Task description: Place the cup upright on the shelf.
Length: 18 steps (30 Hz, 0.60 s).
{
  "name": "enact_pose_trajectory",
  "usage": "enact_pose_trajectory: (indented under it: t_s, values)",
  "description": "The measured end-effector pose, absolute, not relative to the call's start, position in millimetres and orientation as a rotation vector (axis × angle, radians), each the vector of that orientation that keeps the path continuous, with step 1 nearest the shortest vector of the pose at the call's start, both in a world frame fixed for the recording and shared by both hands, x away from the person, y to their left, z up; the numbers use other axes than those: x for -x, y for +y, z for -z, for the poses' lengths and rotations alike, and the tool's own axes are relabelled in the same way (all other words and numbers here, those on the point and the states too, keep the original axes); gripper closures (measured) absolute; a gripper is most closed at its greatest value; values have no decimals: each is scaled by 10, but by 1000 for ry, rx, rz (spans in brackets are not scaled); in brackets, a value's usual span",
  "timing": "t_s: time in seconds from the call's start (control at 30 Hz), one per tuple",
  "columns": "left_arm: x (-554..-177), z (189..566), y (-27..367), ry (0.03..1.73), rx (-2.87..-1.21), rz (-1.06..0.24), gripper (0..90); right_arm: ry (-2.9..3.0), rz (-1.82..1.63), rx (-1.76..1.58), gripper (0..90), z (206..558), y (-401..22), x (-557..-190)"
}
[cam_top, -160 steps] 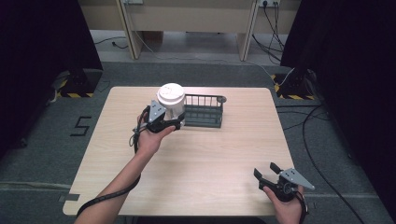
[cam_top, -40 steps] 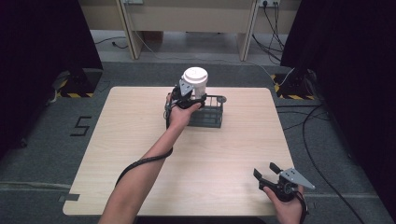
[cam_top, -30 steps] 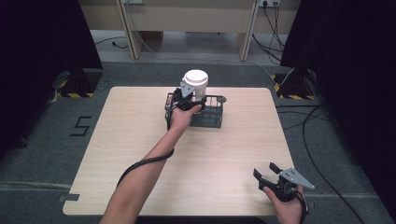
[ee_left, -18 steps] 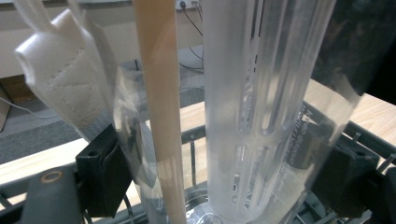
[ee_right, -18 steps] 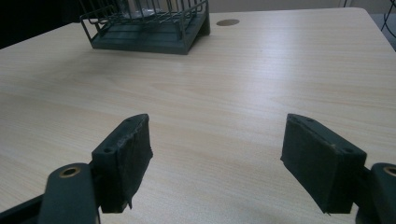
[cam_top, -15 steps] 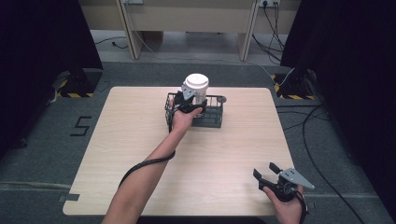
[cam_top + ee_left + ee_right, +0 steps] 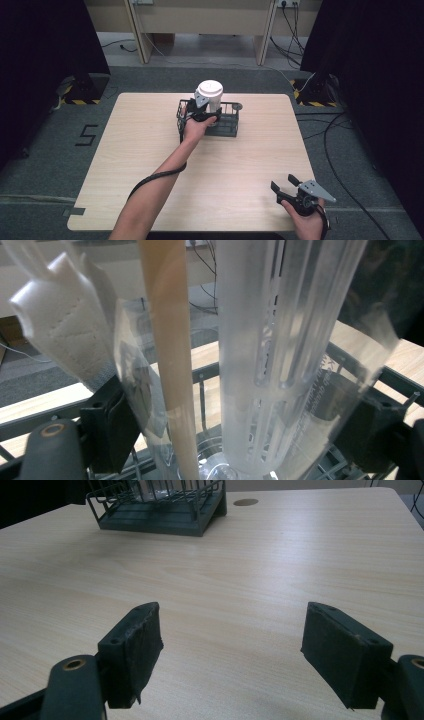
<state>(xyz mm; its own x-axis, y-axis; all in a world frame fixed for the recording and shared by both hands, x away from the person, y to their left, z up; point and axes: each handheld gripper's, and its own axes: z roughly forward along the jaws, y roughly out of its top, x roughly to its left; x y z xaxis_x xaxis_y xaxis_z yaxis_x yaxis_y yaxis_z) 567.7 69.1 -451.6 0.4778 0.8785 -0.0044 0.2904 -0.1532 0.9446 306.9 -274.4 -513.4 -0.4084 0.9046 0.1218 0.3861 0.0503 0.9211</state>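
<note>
My left gripper (image 7: 204, 111) is out at the far middle of the table (image 7: 125, 150), arm stretched forward, over the near wall of the dark wire basket (image 7: 227, 129). Its jaws are clamped on a clear plastic cup (image 7: 212, 100) with a white lid (image 7: 210, 90); from the high view the cup stands upright with its base down inside the basket. Looking along my left jaws, the cup's clear wall (image 7: 280, 365) crowds the lens; inside I make out a tan stick (image 7: 170, 355) and a white wrapped piece (image 7: 65, 320), contents otherwise unclear. Basket wires (image 7: 210, 372) run just behind.

Moving right: bare tabletop, then my right gripper (image 7: 289, 185) low at the near right corner, well apart from the basket. Its jaws stand wide, nothing between them, tabletop (image 7: 260, 575) beneath, basket (image 7: 160, 505) far ahead.
</note>
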Motion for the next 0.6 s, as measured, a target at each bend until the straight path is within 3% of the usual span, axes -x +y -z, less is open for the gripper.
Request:
enact_pose_trajectory:
  t_s: [0.6]
  values:
    - [-5532,4387,797,994,-1693,-716,145,1832,-1344,-1288,243,5135,-2742,-3073]
